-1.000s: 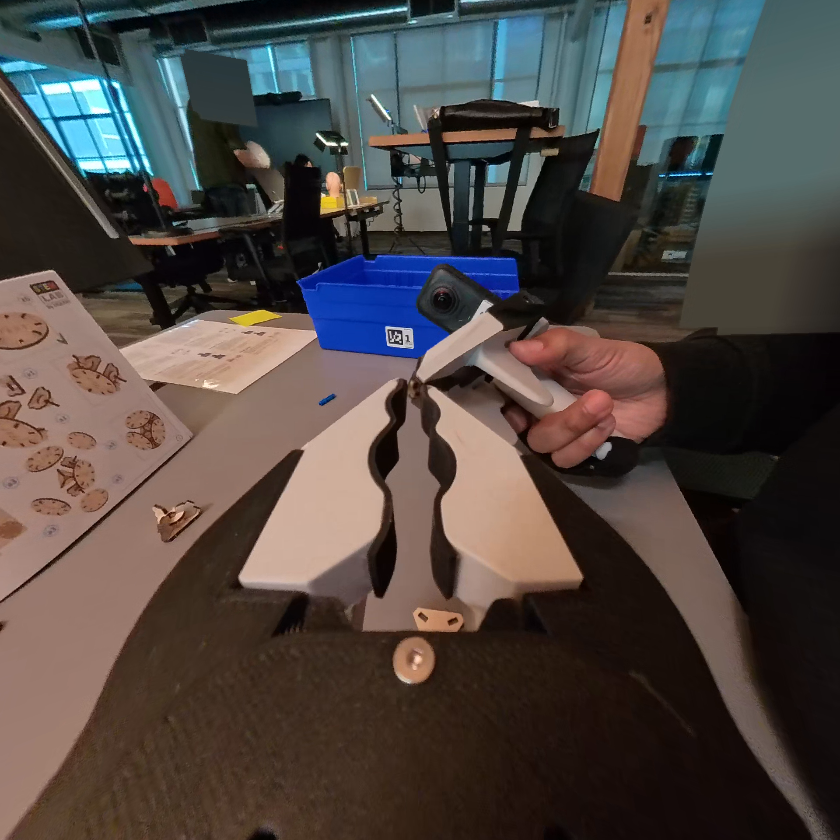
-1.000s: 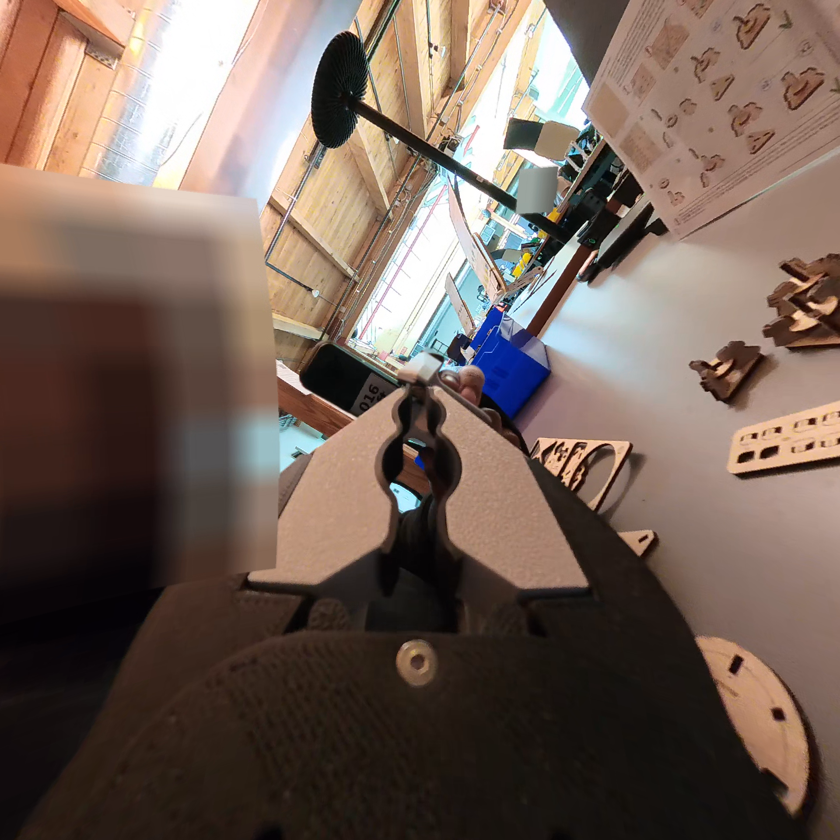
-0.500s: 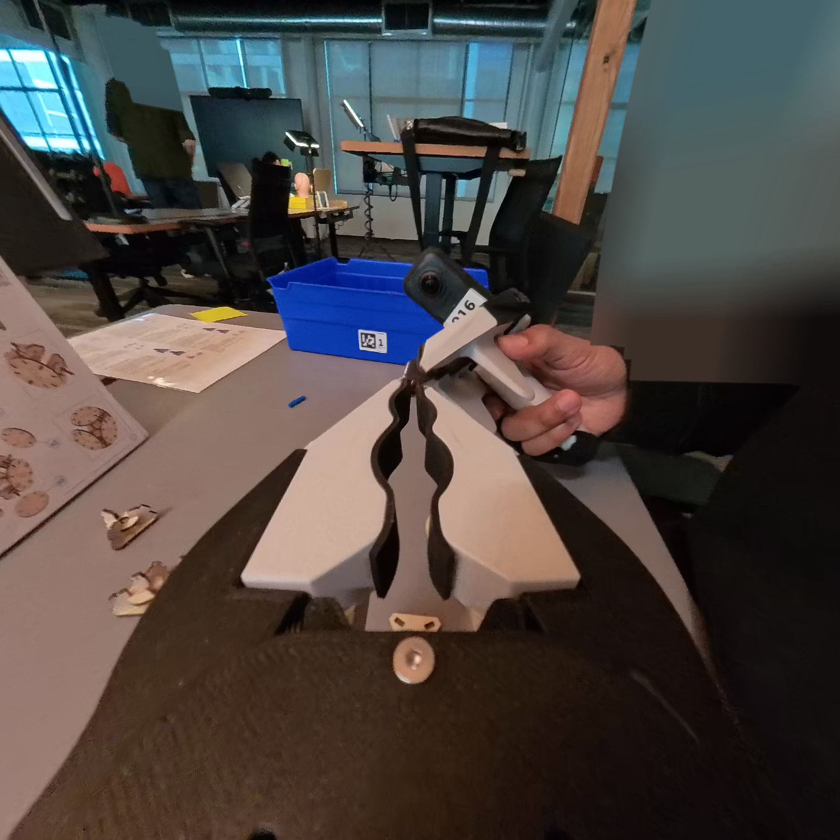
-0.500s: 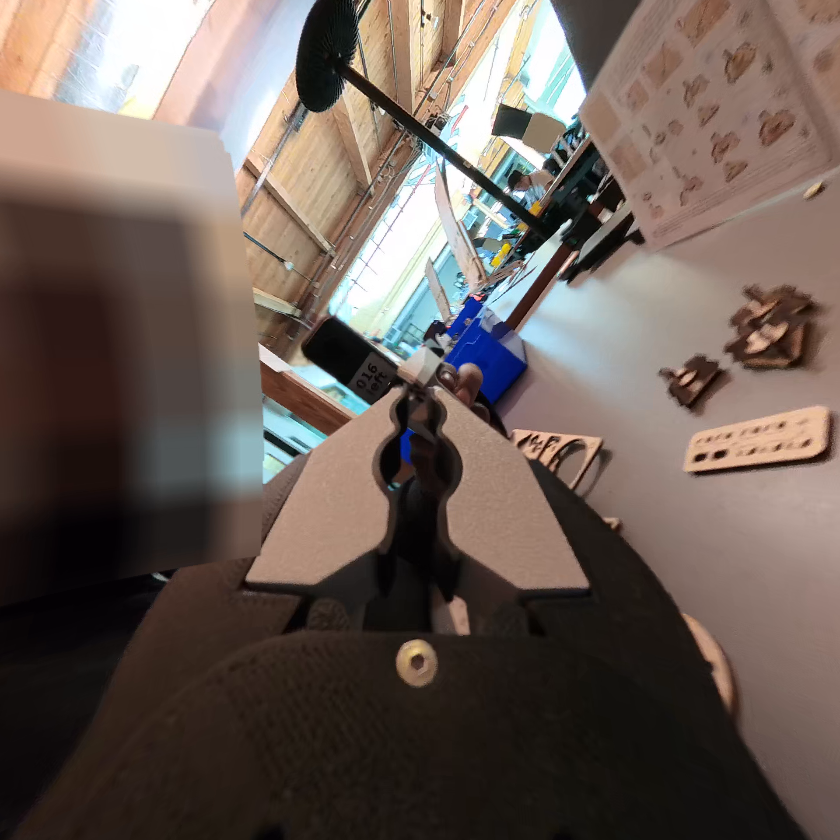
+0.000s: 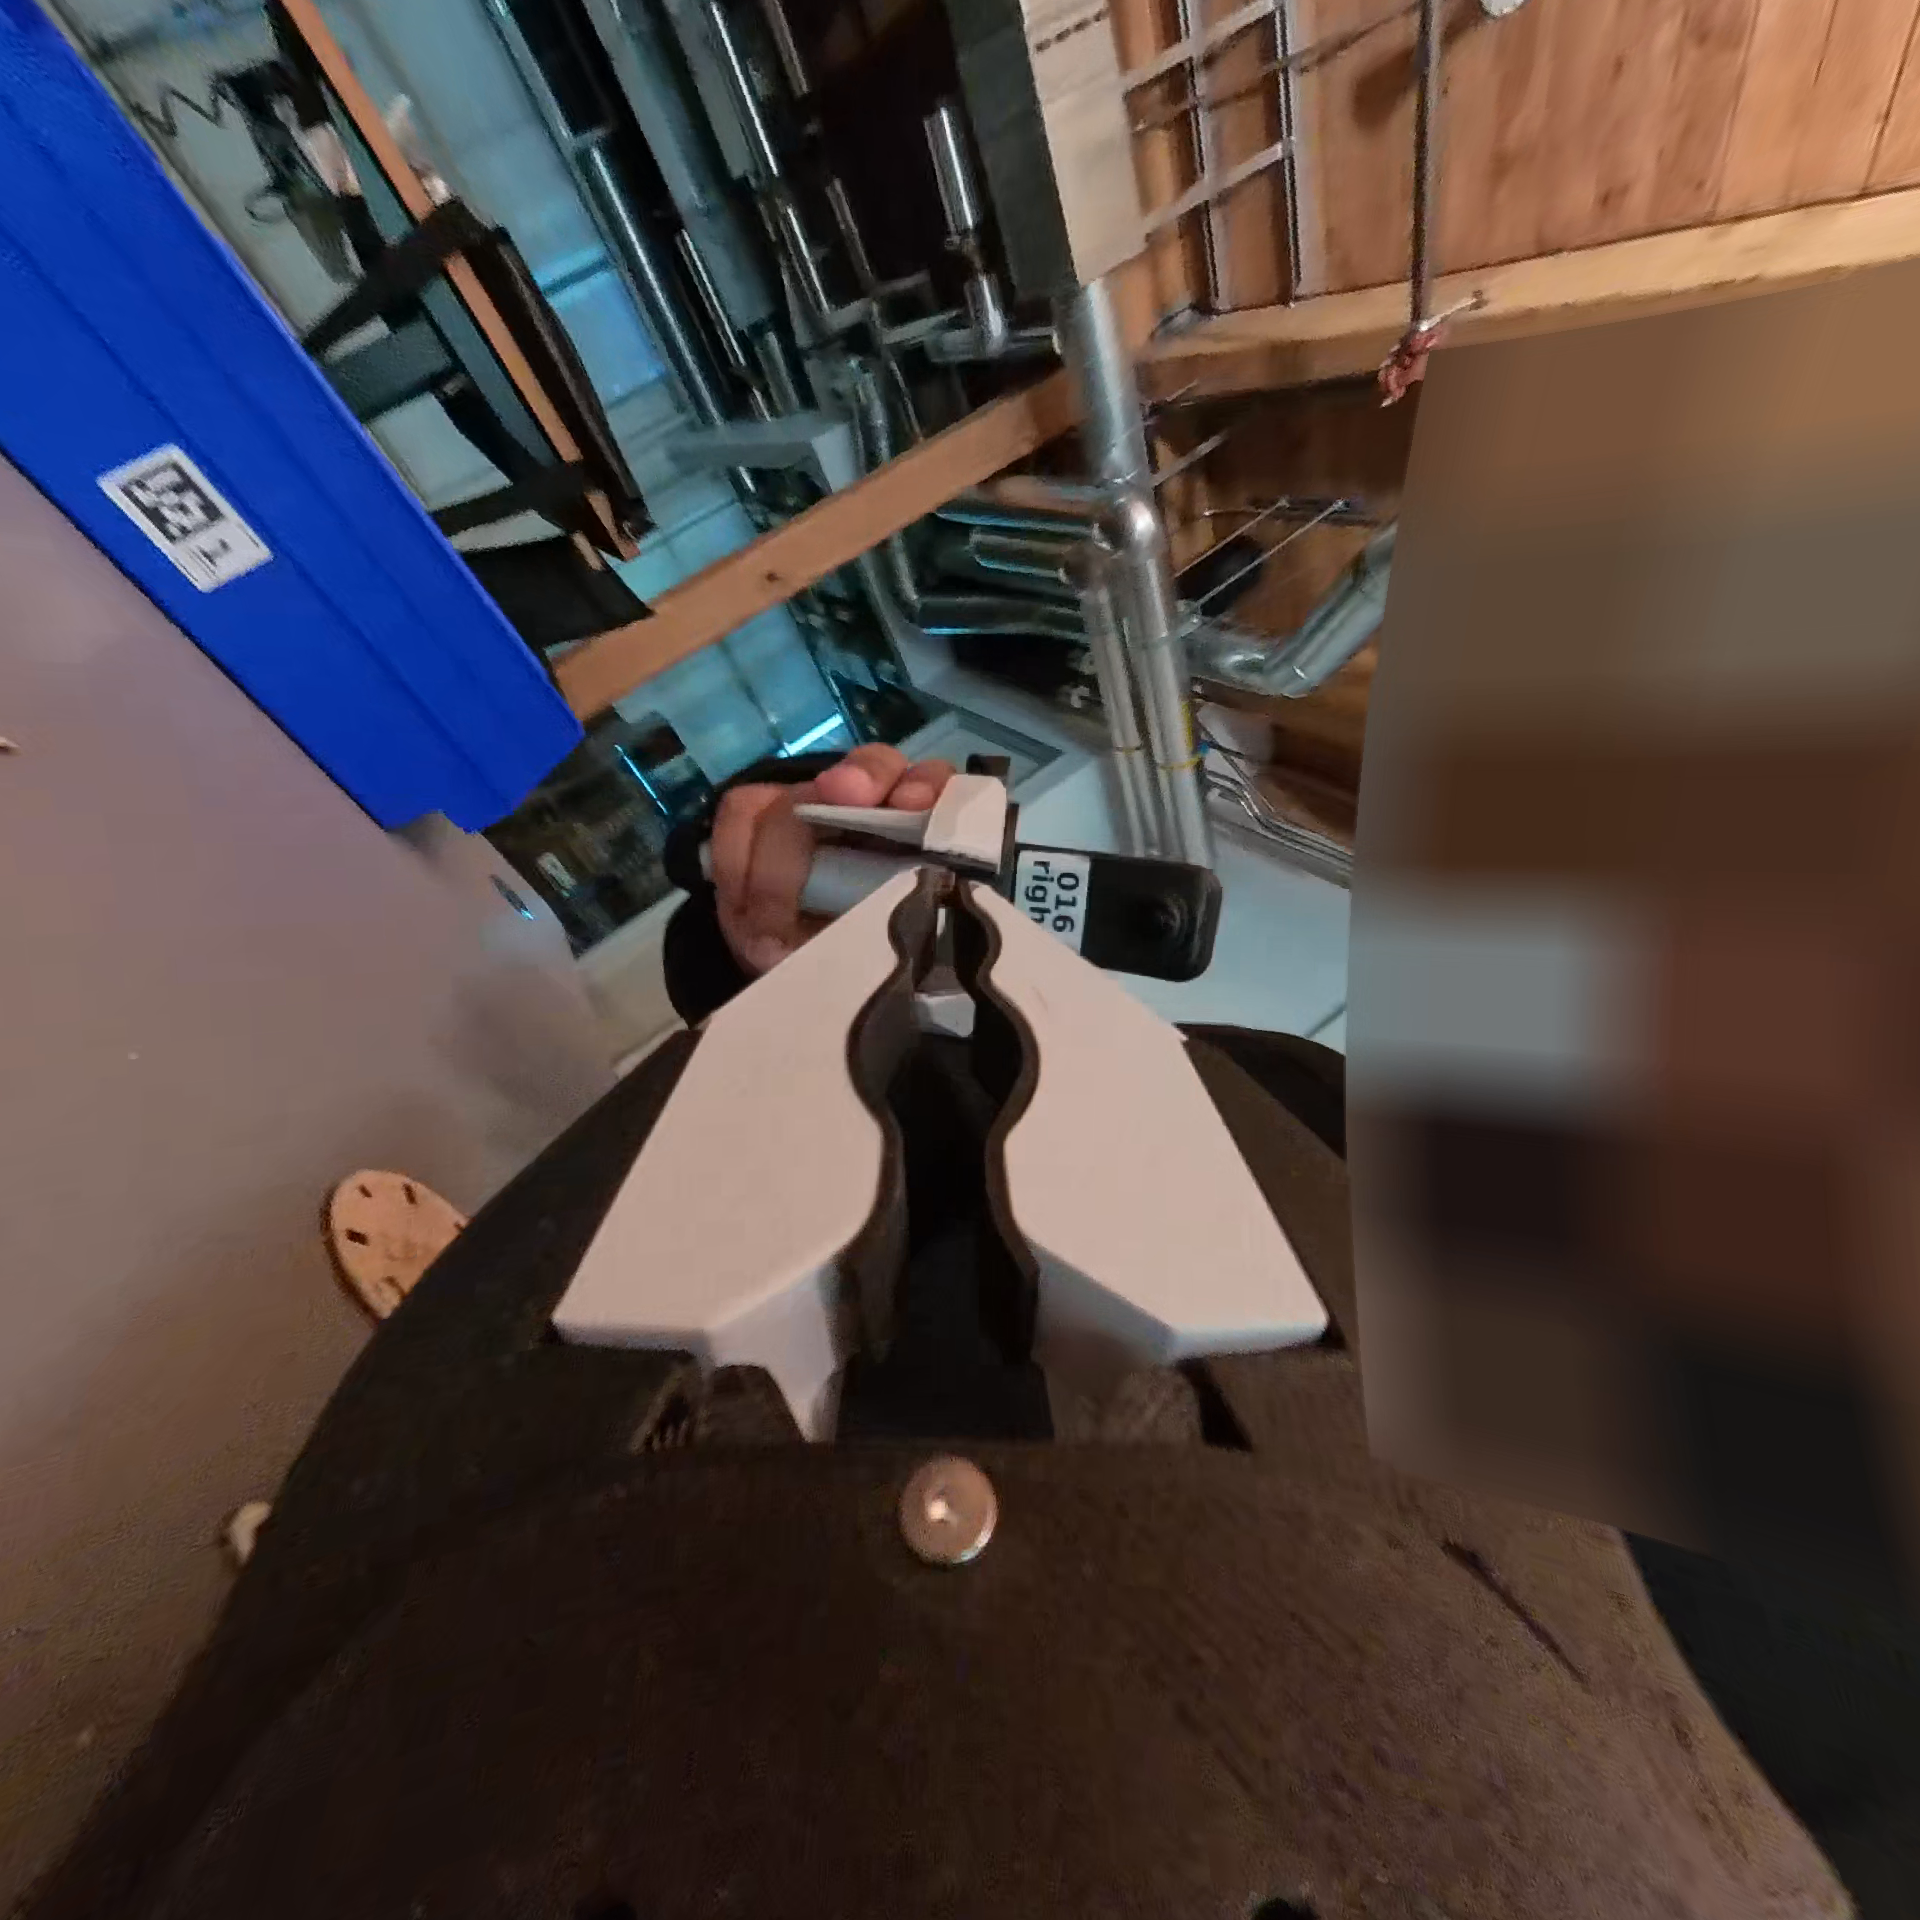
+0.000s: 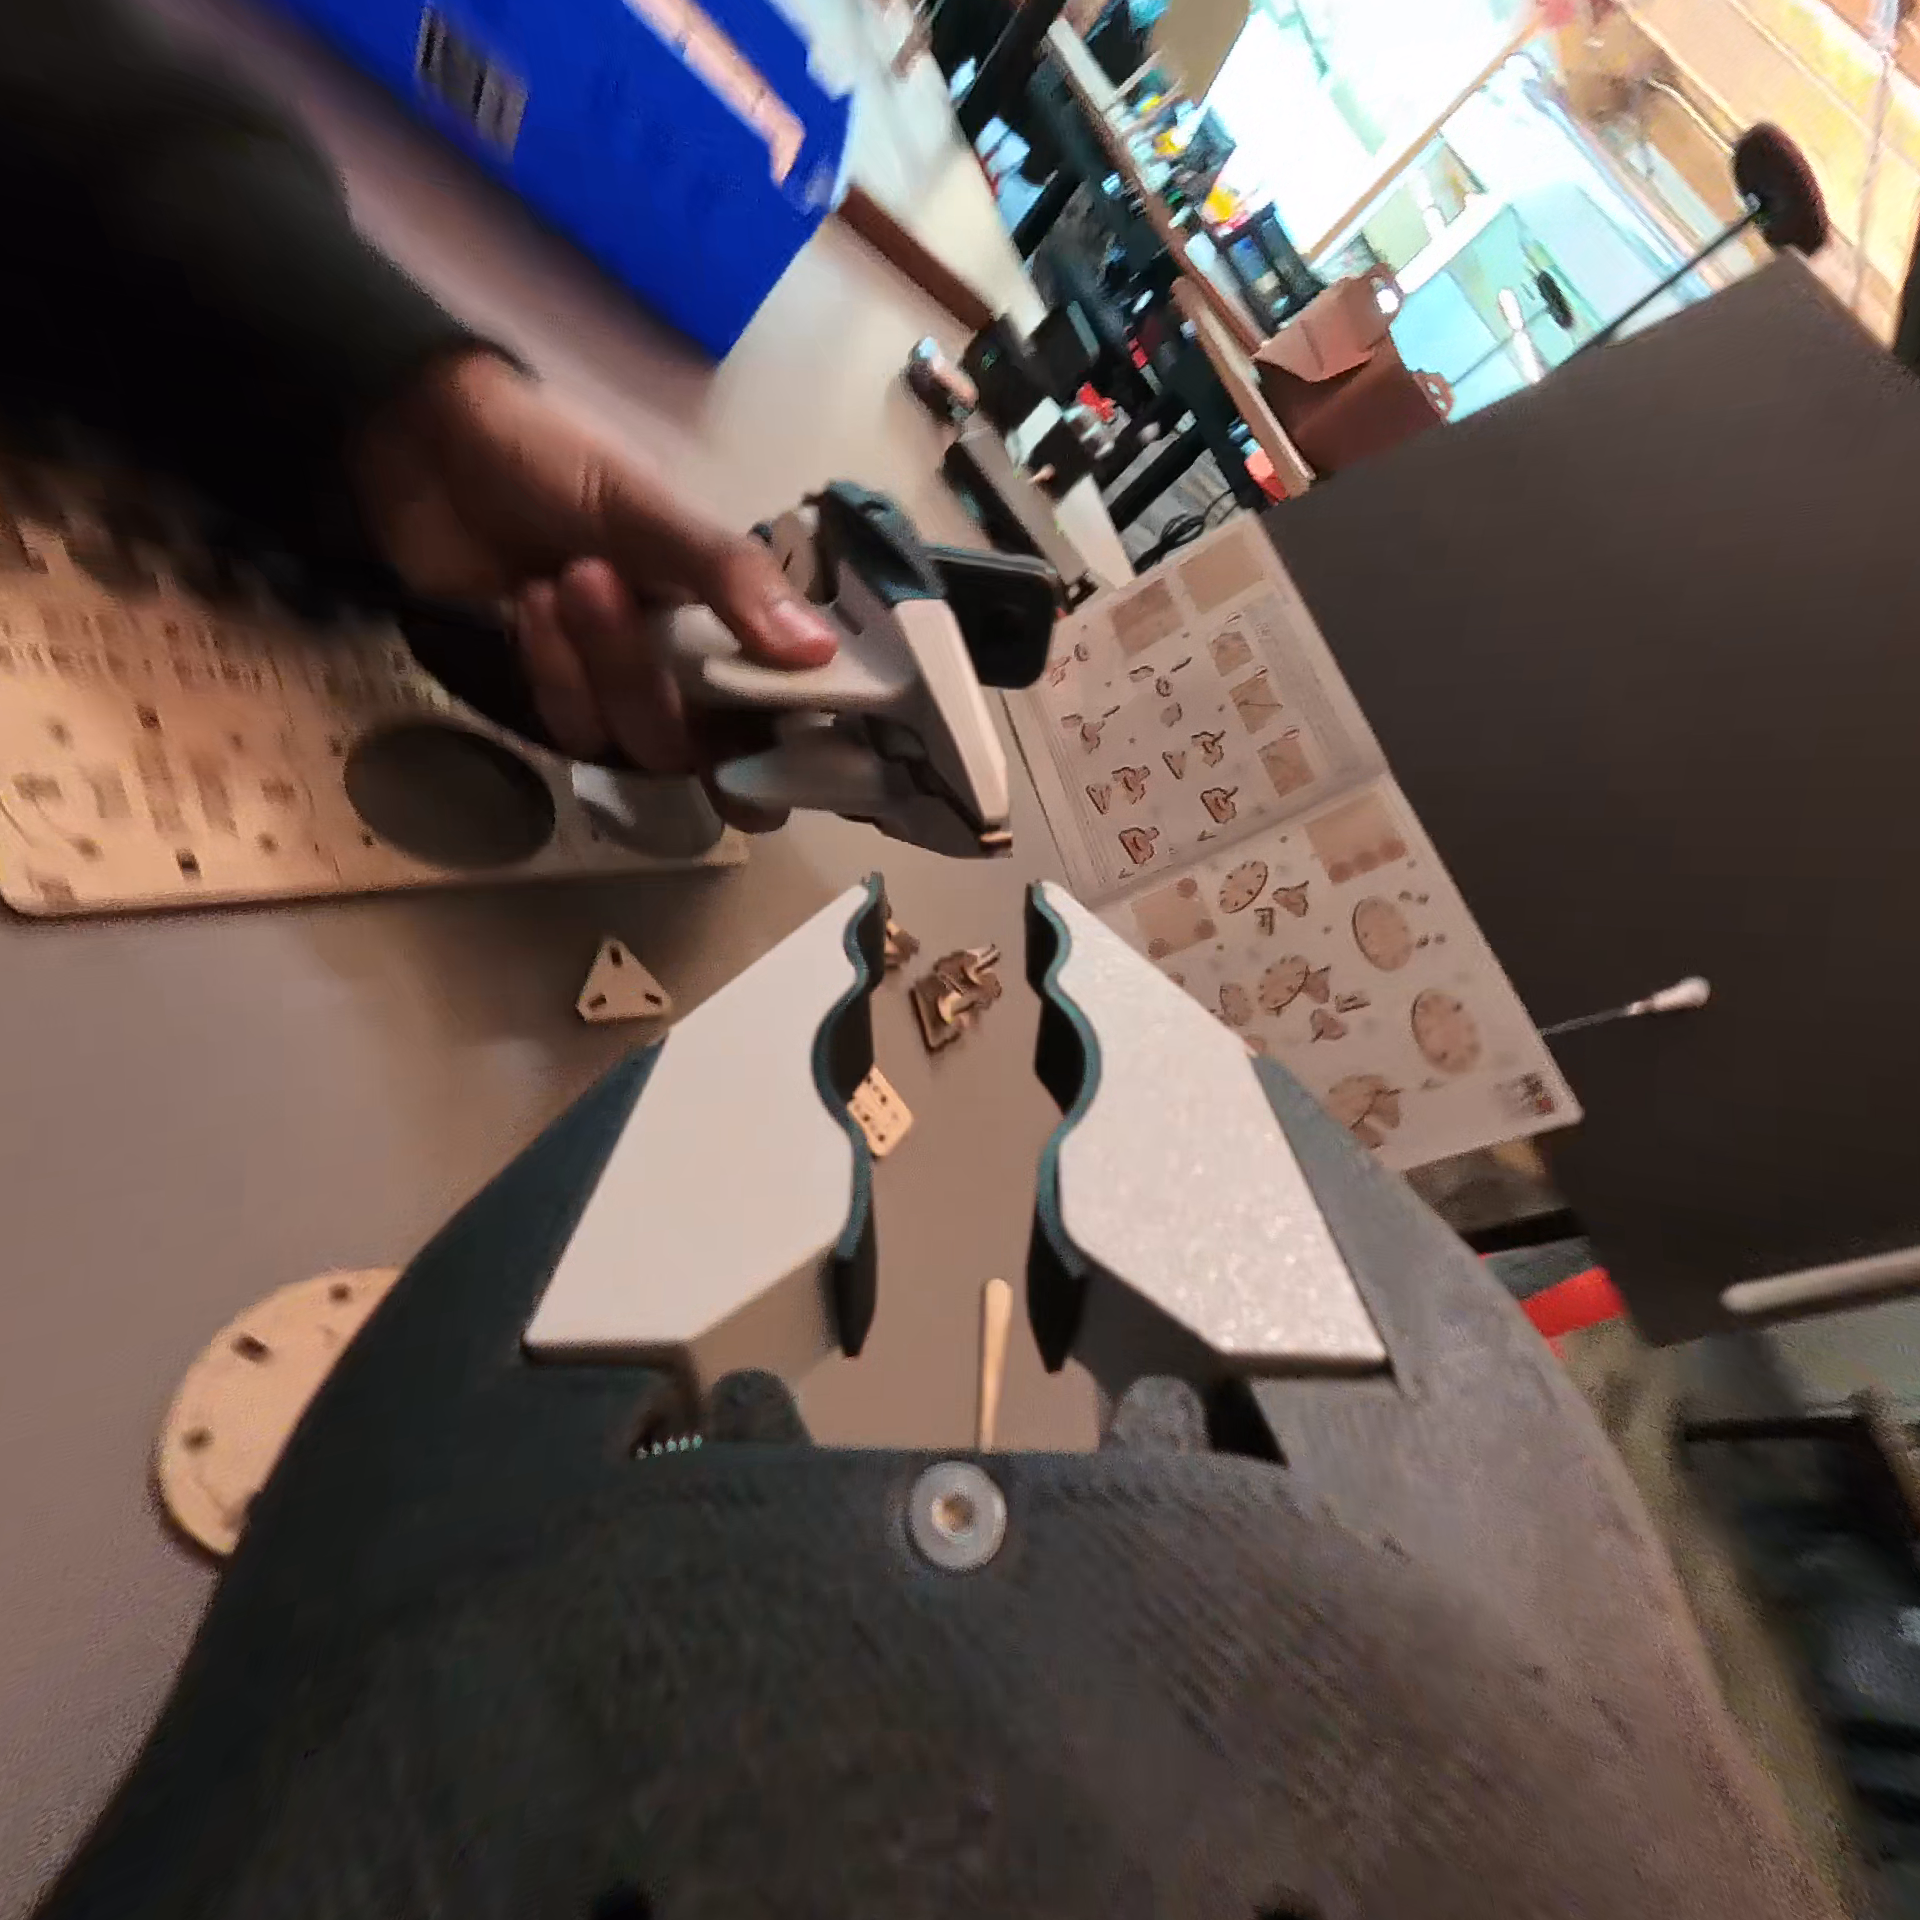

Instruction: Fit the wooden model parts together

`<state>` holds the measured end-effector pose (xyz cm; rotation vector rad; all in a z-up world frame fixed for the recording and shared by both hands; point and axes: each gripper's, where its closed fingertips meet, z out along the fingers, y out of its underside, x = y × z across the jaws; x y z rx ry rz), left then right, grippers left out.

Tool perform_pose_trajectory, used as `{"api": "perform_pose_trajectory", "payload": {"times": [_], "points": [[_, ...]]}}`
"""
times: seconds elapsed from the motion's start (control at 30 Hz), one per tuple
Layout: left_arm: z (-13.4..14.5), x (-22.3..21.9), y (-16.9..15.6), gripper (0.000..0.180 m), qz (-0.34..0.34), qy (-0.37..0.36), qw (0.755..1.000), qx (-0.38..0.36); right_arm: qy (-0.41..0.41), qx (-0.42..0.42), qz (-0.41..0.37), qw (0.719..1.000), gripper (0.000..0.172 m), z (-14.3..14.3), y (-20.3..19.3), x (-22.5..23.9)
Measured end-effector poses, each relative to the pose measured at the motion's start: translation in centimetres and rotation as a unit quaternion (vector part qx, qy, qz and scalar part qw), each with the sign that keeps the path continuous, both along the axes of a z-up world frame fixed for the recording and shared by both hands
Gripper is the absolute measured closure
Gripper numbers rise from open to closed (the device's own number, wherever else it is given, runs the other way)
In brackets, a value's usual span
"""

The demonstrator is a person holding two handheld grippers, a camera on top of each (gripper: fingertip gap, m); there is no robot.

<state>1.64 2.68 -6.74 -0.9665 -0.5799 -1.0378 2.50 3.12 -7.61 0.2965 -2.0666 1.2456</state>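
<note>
Right claw (image 6: 951,894): has swung since a moment ago from pointing up toward the ceiling to looking down over the table (image 6: 312,1091). Its fingers, nearly together then, now stand well apart with nothing between the pads.
Left claw (image 5: 940,888): fingers drawn together, as before. In the right wrist view a small tan wood bit (image 6: 1000,834) shows pinched at its tip, above the table.
Gap between claws: the two tips met earlier. Now the left tip hangs just beyond the right fingertips, apart from them.
Meaning: by my reading, the bit has passed into the left claw's sole keeping and the right is free.
Hands: one hand (image 6: 582,603) grips the left handle, the other (image 5: 769,883) the right.
Below right claw: a small wood assembly (image 6: 956,997) lies on the table between the open fingers, with a holed strip (image 6: 881,1114) and a thin stick (image 6: 994,1351) nearer the camera.
Around: triangle piece (image 6: 620,982), round disc (image 6: 239,1403), cut-out panel (image 6: 208,790), printed sheet (image 6: 1299,831), blue bin (image 5: 260,468).
</note>
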Motion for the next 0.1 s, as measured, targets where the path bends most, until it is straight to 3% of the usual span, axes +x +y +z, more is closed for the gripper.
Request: {"api": "perform_pose_trajectory", "payload": {"times": [0.1], "points": [[0.12,0.89,0.47,0.180,-0.031,-0.001,1.000,0.000,0.012,0.020,0.019,1.000,0.147,-0.17,-0.47,0.12]]}}
